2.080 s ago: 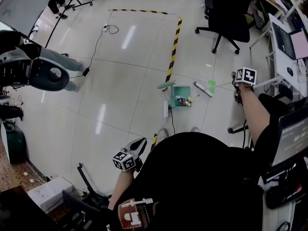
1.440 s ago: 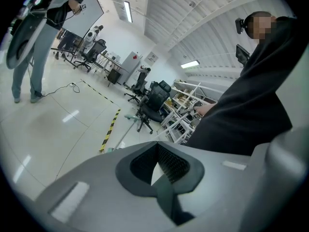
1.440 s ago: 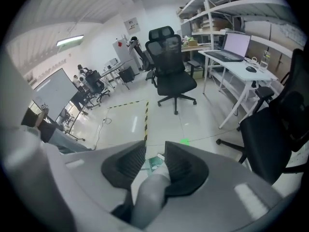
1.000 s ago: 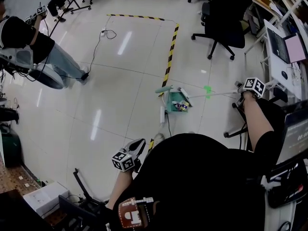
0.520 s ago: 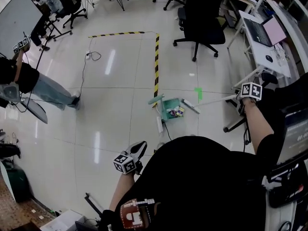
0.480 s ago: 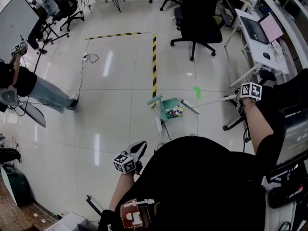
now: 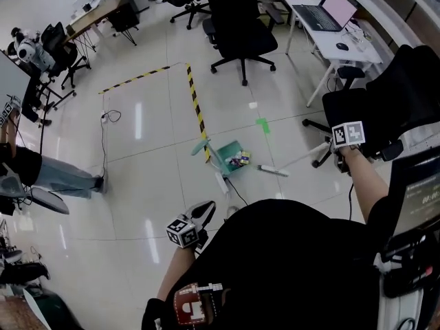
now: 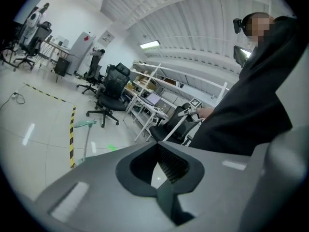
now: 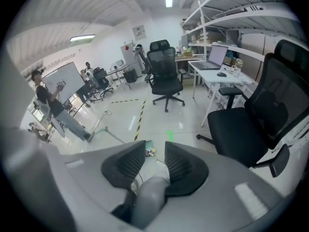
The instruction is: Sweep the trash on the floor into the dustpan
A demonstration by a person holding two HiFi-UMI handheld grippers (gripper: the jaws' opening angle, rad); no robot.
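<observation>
Teal dustpan (image 7: pixel 228 150) holding trash (image 7: pixel 239 159) sits on the shiny white floor (image 7: pixel 151 170) by striped tape (image 7: pixel 196 105). Only the right gripper view shows the right gripper (image 9: pixel 155 146) clamping the broom (image 9: pixel 147 197); left gripper (image 8: pixel 157 146) is closed on nothing.

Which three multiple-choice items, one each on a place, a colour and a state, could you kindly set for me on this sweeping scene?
1. Where does the small colourful trash lie?
A. inside the long-handled plastic dustpan
B. on a desk
C. on a chair seat

2. What colour is that dustpan?
A. red
B. teal
C. yellow

3. How are the right tongs?
A. wide open and empty
B. shut on the pale round broom handle
C. out of view

Key: 1 A, the head view shows the bits resting in the pan; 2 B, its pan is plainly teal; 3 B, the right gripper view shows the handle clamped between the pads.
</observation>
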